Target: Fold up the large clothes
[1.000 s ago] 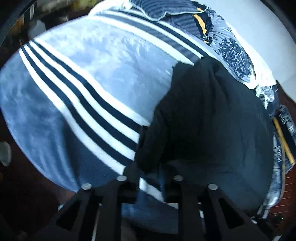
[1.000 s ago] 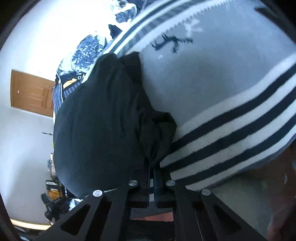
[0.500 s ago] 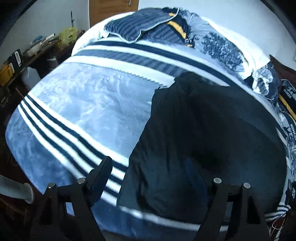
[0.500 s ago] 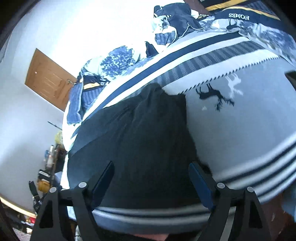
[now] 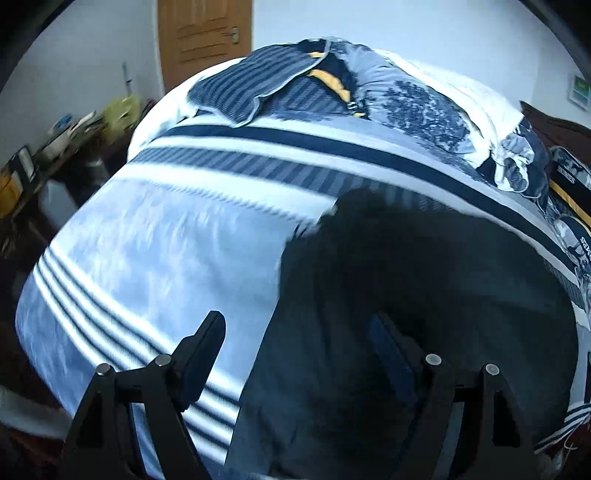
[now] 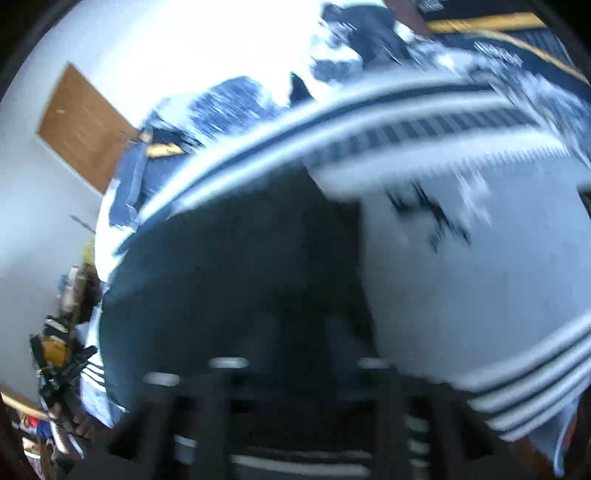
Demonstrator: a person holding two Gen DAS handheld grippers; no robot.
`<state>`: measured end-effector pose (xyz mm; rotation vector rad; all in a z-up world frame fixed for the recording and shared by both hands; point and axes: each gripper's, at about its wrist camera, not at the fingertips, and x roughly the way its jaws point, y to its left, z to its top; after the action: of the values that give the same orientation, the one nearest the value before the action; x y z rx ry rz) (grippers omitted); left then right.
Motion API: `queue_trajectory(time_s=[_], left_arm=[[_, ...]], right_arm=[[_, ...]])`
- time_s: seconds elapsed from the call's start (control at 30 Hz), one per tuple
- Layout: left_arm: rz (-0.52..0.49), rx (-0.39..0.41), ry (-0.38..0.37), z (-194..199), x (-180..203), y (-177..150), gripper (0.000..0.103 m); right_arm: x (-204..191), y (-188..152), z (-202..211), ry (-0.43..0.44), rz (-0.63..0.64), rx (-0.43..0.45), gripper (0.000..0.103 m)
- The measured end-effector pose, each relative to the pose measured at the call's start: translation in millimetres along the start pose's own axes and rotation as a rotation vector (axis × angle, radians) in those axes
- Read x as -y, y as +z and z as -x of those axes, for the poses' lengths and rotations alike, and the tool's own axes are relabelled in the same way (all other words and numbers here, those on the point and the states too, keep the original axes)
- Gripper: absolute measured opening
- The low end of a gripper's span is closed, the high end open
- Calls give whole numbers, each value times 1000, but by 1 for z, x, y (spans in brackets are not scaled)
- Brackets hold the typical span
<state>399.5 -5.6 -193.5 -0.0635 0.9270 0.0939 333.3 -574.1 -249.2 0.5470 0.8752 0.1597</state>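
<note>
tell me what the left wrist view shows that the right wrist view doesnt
Only the left wrist view shows the left gripper sharply, jaws wide open, and a green switch plate on the wall. Only the right wrist view shows the deer pattern on the blanket; the right gripper is too blurred to judge. Both show the black garment lying on the striped blanket, the wooden door and piled bedding.

A black garment (image 5: 424,295) is seen at lower right of the left view. The blanket (image 5: 166,251) beneath is pale blue w/ navy & white stripes; a dark deer motif (image 6: 428,210) is shown, blurred, right of centre in the right view. Pillows (image 5: 417,103) at top are patterned navy-on-white, one w/ a yellow band. The door (image 5: 205,33), upper centre-left, is orange-brown wood. Grippers (image 5: 295,350) are black.
</note>
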Motion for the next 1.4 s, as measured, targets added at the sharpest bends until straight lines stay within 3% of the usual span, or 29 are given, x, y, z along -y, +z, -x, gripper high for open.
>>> queue_trajectory(time_s=[0.07,0.27,0.37,0.4,0.43,0.5,0.57,0.63,0.73,0.83,0.9,0.97,1.0,1.07,1.1,1.13,1.2,1.27,1.33,1.4], left_arm=[[-2,-31,-2,-16,5,24,81],[-33,-85,-24,-83,23,83,80],[-7,-183,-37,-122,22,94,52],[18,-231,-52,-136,20,95,29],[45,-258,-76,-144,17,95,4],[54,-234,-105,-143,17,92,2],[30,-176,-116,-138,19,91,2],[31,-198,-76,-153,20,86,1],[10,-197,13,-163,27,81,0],[2,-210,103,-166,24,76,1],[33,-186,104,-153,14,76,1],[55,-106,80,-122,5,74,1],[60,-70,81,-104,3,72,6],[60,-25,81,-67,2,62,41],[66,6,75,-50,5,55,70],[71,55,68,-32,14,47,79],[45,136,32,-2,40,34,79],[-35,140,18,8,75,28,79],[-146,129,55,6,118,26,79],[-234,111,100,-4,154,26,79]], right_arm=[[-9,30,-14,46,37,-22,87],[15,99,-91,38,-89,-115,82],[37,114,-133,-8,-157,-202,74],[46,115,-146,-17,-185,-234,58],[50,114,-154,-9,-203,-261,34],[54,111,-161,38,-209,-293,5],[45,113,-144,-3,-136,-220,2],[44,113,-136,-34,-120,-178,2],[45,111,-161,-116,-97,-233,2],[36,106,-168,-187,-52,-229,2],[38,104,-165,-195,-88,-236,3],[37,104,-149,-182,-142,-210,4],[34,103,-135,-184,-146,-186,7],[26,96,-99,-177,-131,-115,23],[19,90,-80,-165,-124,-71,55],[9,78,-54,-139,-115,3,88],[-12,61,-27,-106,-71,62,88],[-45,45,-22,-51,8,37,88],[-85,40,-28,5,98,18,88],[-119,41,-45,1,186,-14,88]])
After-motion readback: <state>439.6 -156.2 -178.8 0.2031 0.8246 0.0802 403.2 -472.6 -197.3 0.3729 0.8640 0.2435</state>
